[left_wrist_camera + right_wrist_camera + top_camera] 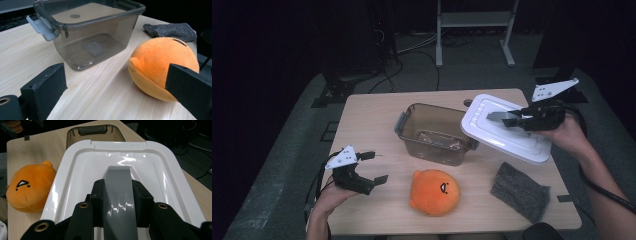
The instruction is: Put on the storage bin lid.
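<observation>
Left of the open bin (pixel 435 132), the left gripper (pixel 373 167) waits with jaws spread toward the orange plush (pixel 434 192) in front of it, while the right gripper (pixel 513 119) clamps the white lid's (pixel 507 132) grey handle, holding it tilted clear over the bin's right rim, presumably for loading.

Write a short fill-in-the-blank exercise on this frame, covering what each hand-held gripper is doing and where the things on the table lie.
1. The right hand-held gripper is shut on the grey handle of the white ____.
2. The left hand-held gripper is ____, with nothing between its jaws.
3. The clear grey bin holds ____ of the loose items.
4. The plush toy beside the grey cloth is coloured ____.

Missing words: lid; open; none; orange
</observation>
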